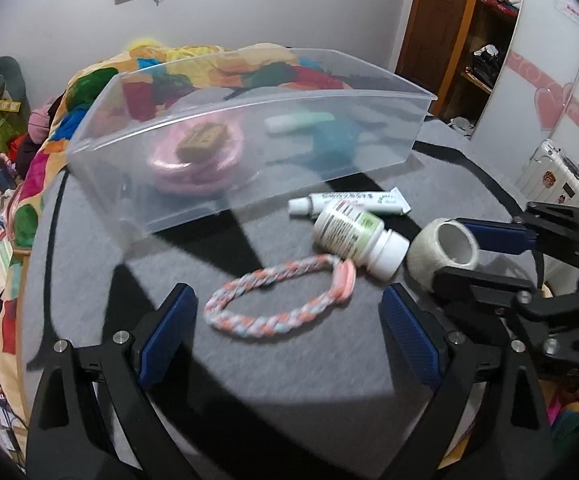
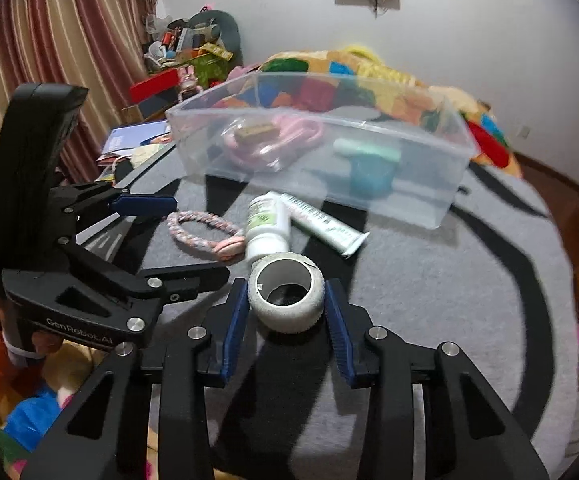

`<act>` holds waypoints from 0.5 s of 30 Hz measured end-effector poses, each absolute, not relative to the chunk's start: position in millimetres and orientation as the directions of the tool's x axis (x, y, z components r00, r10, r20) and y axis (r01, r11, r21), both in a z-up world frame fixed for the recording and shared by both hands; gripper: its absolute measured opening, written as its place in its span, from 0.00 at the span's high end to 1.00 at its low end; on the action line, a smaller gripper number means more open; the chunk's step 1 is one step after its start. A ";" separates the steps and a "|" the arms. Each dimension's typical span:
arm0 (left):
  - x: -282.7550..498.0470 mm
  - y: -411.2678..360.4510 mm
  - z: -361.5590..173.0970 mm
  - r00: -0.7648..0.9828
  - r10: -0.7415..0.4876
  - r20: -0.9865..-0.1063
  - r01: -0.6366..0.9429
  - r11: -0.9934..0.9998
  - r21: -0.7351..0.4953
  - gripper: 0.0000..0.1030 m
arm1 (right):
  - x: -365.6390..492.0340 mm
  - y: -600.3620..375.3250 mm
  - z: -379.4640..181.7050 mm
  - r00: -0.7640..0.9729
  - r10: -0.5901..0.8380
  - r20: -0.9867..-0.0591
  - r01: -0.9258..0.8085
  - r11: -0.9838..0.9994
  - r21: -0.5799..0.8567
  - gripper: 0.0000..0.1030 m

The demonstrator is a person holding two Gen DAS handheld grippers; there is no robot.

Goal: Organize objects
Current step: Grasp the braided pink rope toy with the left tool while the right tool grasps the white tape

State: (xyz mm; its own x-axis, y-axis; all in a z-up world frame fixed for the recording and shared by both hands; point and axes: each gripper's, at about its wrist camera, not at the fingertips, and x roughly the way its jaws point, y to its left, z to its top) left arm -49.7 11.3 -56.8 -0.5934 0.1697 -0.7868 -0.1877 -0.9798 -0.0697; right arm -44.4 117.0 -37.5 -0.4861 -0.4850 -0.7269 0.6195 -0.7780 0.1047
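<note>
Gripping a roll of white tape (image 2: 286,298), our right gripper (image 2: 287,312) has its blue fingers (image 2: 236,322) pressed against the roll's two sides, with the roll's hollow core facing up toward the camera. In the left wrist view the same tape roll (image 1: 443,252) sits between the right gripper's (image 1: 461,258) two fingers, off to the right of our left gripper (image 1: 289,332).

Our left gripper has its fingers (image 1: 169,332) spread wide and holding nothing. Between and just ahead of them lies a braided pink and pale blue rope ring (image 1: 277,296) on the grey worktop (image 1: 289,380). Beyond the right finger, a white pill bottle (image 1: 355,238) lies on its side, its cap close beside the tape roll, and a white ointment tube (image 1: 349,202) lies touching the bottle's far end.

Farther ahead of both grippers stands a clear plastic bin (image 1: 249,148). Inside it we see a coiled pink cord (image 1: 197,160) with a small brown block (image 1: 201,142) on top, a pale green tube (image 1: 299,122) and a teal object (image 1: 333,144) whose kind we cannot tell through the wall. Behind the bin lies a multicoloured blanket (image 1: 89,92).
</note>
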 end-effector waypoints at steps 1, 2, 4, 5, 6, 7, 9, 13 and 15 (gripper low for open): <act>-52.0 12.7 -57.8 -0.592 0.165 -0.789 -0.186 -0.980 -0.065 0.08 | -44.3 119.3 -35.3 -0.493 -0.483 -0.723 0.615 -0.781 0.103 0.66; -53.8 13.9 -59.1 -0.590 0.165 -0.791 -0.187 -0.980 -0.065 0.09 | -44.3 122.5 -32.8 -0.499 -0.484 -0.719 0.610 -0.785 0.105 0.66; -55.0 14.7 -60.4 -0.600 0.150 -0.786 -0.173 -0.983 -0.056 0.18 | -44.8 128.6 -28.9 -0.513 -0.480 -0.711 0.599 -0.794 0.103 0.66; -54.1 13.8 -60.0 -0.609 0.141 -0.781 -0.166 -0.985 -0.048 0.27 | -45.2 132.1 -27.1 -0.520 -0.478 -0.708 0.592 -0.799 0.104 0.66; -52.4 11.8 -59.0 -0.619 0.137 -0.773 -0.159 -0.986 -0.048 0.32 | -45.8 135.1 -25.7 -0.524 -0.477 -0.705 0.587 -0.803 0.107 0.66; -51.3 9.8 -58.7 -0.623 0.140 -0.769 -0.154 -0.987 -0.054 0.42 | -46.4 137.7 -24.7 -0.527 -0.477 -0.703 0.582 -0.806 0.111 0.66; -49.6 4.6 -57.4 -0.630 0.145 -0.763 -0.145 -0.987 -0.068 0.64 | -48.5 141.0 -24.3 -0.529 -0.478 -0.702 0.574 -0.810 0.119 0.66; -46.0 -9.7 -53.8 -0.635 0.167 -0.755 -0.124 -0.986 -0.114 0.88 | -50.8 140.2 -26.4 -0.524 -0.477 -0.706 0.570 -0.812 0.126 0.66; -43.5 -14.7 -50.8 -0.644 0.163 -0.747 -0.111 -0.987 -0.120 0.88 | -51.1 139.4 -26.3 -0.524 -0.474 -0.707 0.569 -0.813 0.124 0.66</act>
State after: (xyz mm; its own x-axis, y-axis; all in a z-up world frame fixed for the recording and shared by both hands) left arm -43.5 -14.7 -50.8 -0.6443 0.1632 -0.7472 -0.1112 -0.9866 -0.1196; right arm -51.1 139.4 -26.3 -0.5242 -0.4744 -0.7072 0.5688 -0.8131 0.1238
